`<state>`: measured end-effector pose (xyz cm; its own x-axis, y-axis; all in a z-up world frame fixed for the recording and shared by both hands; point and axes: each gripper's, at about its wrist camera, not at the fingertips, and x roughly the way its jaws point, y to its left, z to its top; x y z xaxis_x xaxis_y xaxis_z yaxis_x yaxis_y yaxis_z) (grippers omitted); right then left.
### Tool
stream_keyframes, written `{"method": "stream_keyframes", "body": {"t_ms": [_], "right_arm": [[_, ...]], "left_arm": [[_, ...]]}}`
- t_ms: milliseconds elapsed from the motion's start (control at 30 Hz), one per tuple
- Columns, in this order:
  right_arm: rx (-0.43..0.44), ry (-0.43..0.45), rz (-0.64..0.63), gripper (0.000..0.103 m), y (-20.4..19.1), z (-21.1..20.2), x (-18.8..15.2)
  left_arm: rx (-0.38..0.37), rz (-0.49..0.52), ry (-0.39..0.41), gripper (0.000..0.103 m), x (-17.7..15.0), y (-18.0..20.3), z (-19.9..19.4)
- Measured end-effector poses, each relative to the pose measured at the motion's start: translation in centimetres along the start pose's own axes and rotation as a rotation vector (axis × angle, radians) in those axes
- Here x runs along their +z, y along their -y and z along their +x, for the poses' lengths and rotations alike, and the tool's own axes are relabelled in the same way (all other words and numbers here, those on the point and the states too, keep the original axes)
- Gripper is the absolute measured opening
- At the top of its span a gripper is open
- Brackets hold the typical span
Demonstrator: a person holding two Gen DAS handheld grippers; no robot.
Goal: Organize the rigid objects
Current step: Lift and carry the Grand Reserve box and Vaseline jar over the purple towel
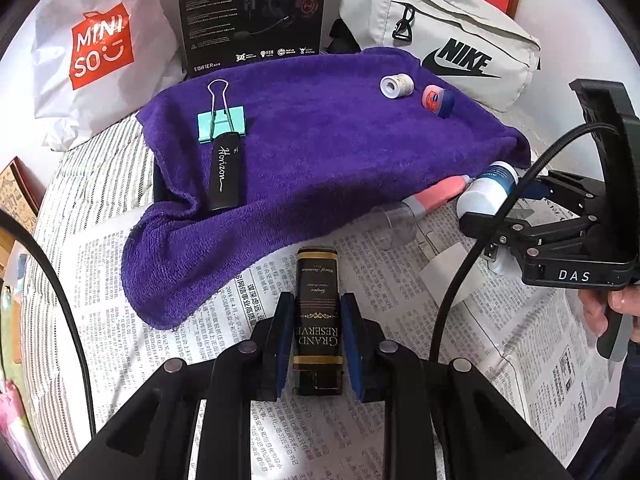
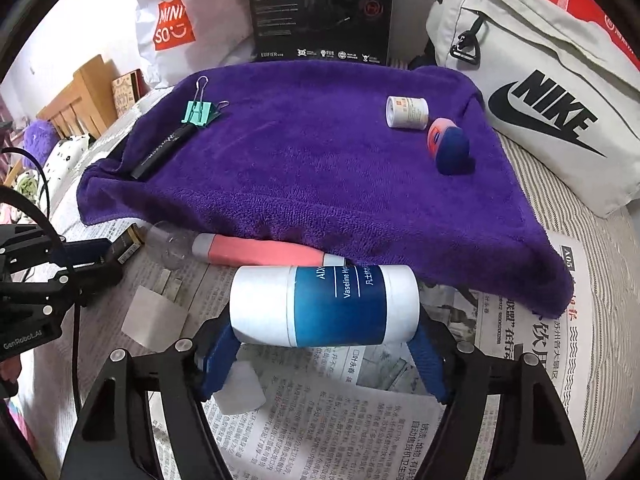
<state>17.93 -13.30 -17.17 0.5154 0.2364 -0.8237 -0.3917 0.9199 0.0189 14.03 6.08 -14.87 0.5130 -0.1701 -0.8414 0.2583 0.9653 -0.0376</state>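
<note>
We see a bed laid with striped bedding (image 2: 560, 184) and sheets of newspaper (image 1: 400, 280); a purple towel (image 1: 320, 140) is spread over a raised base and serves as our landmark. Behind the towel stand a white shopping bag (image 1: 100, 60), a black box (image 1: 252, 12) and a pale sling bag (image 1: 460, 32). A wooden headboard (image 2: 76, 104) shows to the towel's far left in the right wrist view.

On the towel lie a green binder clip (image 1: 221, 122) touching a black stick (image 1: 224, 176) at its left side, and a small white jar (image 1: 396, 85) just beside a pink-and-blue tin (image 1: 438, 100) at its right side. What the jar and tin contain we cannot tell.

At the towel's near edge, on the newspaper, lie a pink tube (image 2: 260, 251) with a clear cap and a blue-and-white bottle (image 2: 326, 306). The right gripper (image 2: 320, 360) has its jaws apart, straddling the bottle at either end; whether the pads press on it we cannot tell.

In front of the towel, the left gripper (image 1: 316, 340) has its jaws clamped on a black-and-gold box (image 1: 318, 320), which rests on the newspaper.
</note>
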Motion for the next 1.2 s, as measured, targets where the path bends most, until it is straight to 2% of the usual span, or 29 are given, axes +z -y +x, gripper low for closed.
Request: {"method": "stream_keyframes", "body": {"t_ms": [567, 867, 1200], "right_arm": [[0.036, 0.07, -0.019, 0.075, 0.9, -5.0, -0.7], [0.046, 0.12, -0.025, 0.075, 1.1, -7.8, -0.8], [0.039, 0.122, -0.021, 0.075, 2.1, -8.5, -1.1]], "left_arm": [[0.006, -0.061, -0.035, 0.023, -0.2, -0.3, -0.7], [-0.02, -0.071, -0.001, 0.023, 0.1, 0.1, -2.4], [-0.035, -0.082, 0.038, 0.023, 0.9, 0.4, -3.8]]}}
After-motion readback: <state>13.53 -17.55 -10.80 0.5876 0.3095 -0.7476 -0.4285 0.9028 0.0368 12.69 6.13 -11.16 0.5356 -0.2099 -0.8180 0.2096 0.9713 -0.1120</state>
